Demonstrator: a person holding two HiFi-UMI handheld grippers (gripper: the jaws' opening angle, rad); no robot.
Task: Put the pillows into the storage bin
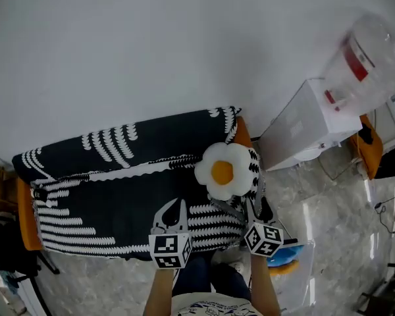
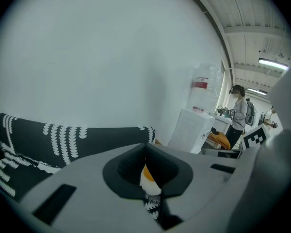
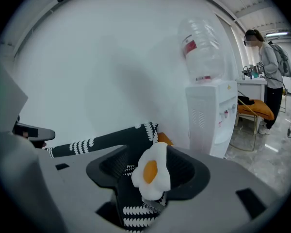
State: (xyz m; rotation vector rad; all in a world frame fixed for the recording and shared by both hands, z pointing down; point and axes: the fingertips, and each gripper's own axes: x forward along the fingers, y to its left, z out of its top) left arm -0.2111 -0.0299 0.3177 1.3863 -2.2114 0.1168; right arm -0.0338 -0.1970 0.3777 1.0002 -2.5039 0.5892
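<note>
A fried-egg pillow [image 1: 222, 170] leans on the right end of a sofa under a black-and-white cover [image 1: 118, 183]. A patterned black-and-white cushion [image 1: 253, 166] stands just behind it. My right gripper [image 1: 248, 207] is just in front of and below the egg pillow [image 3: 151, 173], jaws open, nothing pressed between them. My left gripper [image 1: 174, 206] hovers over the sofa seat to the left of the pillow, its tips together. In the left gripper view only a sliver of the pillow [image 2: 147, 177] shows through the left gripper [image 2: 146, 146].
A white water dispenser [image 1: 314, 125] with a clear bottle stands right of the sofa. A clear box [image 1: 295, 268] with blue and orange things sits on the floor by my right side. A person [image 3: 266, 76] stands far off beside an orange chair [image 1: 372, 149].
</note>
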